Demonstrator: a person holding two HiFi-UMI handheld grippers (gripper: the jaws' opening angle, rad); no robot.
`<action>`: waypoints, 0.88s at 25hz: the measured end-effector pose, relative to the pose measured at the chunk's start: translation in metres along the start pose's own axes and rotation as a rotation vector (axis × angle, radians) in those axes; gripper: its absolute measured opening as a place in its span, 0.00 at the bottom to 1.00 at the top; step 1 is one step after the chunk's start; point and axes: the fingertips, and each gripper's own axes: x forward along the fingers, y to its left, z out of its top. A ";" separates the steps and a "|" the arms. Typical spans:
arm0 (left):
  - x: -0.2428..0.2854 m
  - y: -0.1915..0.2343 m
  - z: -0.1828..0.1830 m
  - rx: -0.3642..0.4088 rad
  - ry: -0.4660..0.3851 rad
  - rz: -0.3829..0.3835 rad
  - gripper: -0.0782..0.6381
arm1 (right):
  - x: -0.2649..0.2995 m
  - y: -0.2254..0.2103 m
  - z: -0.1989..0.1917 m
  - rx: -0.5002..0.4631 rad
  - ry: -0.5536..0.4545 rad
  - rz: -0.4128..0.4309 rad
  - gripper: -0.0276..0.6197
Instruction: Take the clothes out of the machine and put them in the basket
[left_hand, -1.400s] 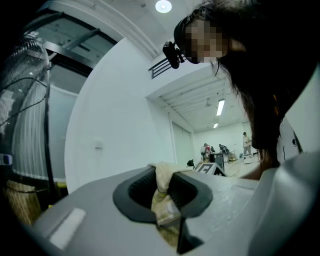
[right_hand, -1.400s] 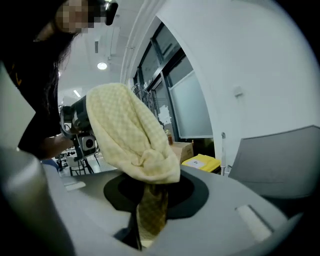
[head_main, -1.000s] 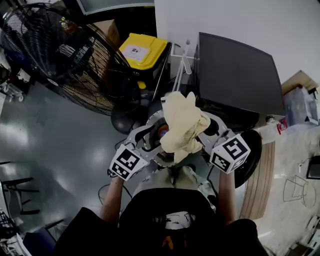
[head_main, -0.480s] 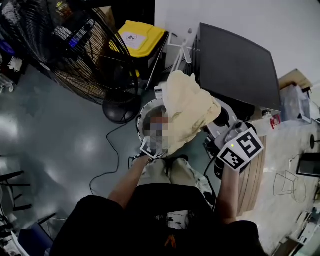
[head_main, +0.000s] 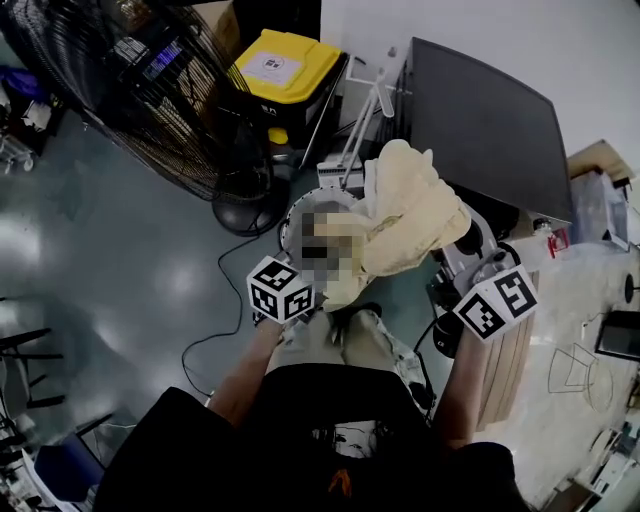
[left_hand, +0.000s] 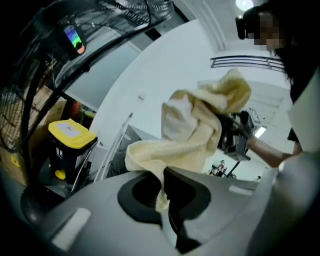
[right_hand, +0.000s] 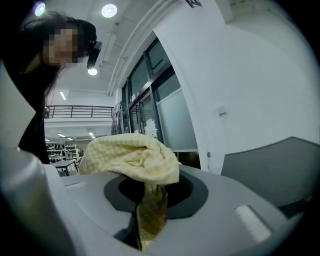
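Cloth of pale yellow waffle weave (head_main: 410, 215) hangs bunched between both grippers; the left gripper (left_hand: 162, 195) pinches a thin edge, the right gripper (right_hand: 147, 220) clamps a fold, jaws narrow.

A yellow cloth (head_main: 410, 215) hangs bunched between the left hand-held gripper (head_main: 335, 285) and the right hand-held gripper (head_main: 445, 238), in front of the dark machine (head_main: 490, 130).

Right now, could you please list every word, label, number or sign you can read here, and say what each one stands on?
No text here is readable.
White label on the yellow bin lid: too small to read.
Coloured panel on the fan: blurred, unreadable.
Left marker cube and right marker cube: black-and-white square patterns, no words.
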 end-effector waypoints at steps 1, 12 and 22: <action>-0.005 -0.003 0.014 0.011 -0.034 -0.003 0.11 | -0.001 -0.002 -0.005 0.004 0.008 -0.005 0.21; -0.027 -0.019 0.063 0.191 -0.079 -0.009 0.11 | 0.017 -0.008 -0.105 0.022 0.186 -0.050 0.21; -0.004 0.005 0.047 0.174 -0.027 -0.022 0.11 | 0.034 -0.033 -0.199 0.158 0.265 -0.103 0.21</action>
